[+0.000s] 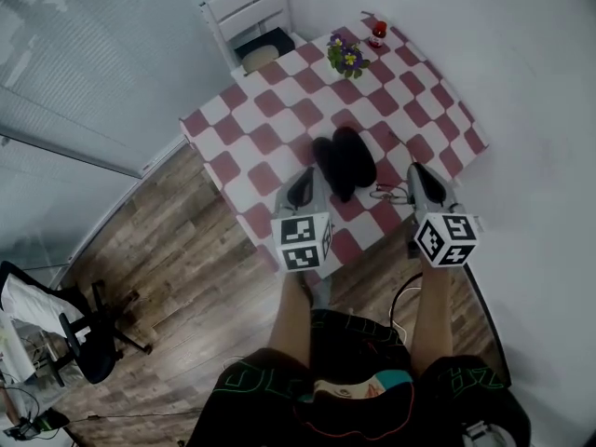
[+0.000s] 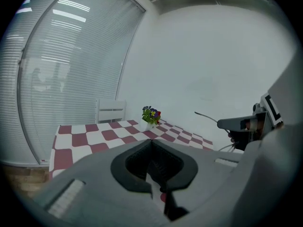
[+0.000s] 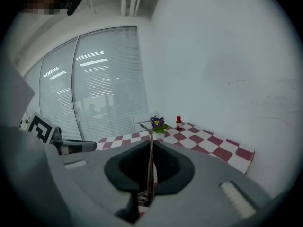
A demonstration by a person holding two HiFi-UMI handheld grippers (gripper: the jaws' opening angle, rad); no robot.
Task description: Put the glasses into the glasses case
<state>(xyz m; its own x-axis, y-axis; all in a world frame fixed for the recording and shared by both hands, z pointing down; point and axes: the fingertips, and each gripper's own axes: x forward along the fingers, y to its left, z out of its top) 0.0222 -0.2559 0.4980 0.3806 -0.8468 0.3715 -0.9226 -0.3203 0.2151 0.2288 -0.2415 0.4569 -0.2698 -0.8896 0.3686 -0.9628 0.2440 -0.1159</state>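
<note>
**Glasses pinched in the right gripper, close to the case**

The right gripper (image 1: 415, 169) clamps a thin temple of the glasses (image 3: 150, 148). The left gripper (image 1: 300, 187) has its jaws pressed together, with nothing between them. The black glasses case (image 1: 343, 161) lies on the table (image 1: 279, 110), just ahead of both grippers and between them.

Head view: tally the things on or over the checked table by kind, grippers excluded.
glasses case: 1
glasses: 1, held by the right gripper
flower pot: 1
red bottle: 1
Total: 4
</note>
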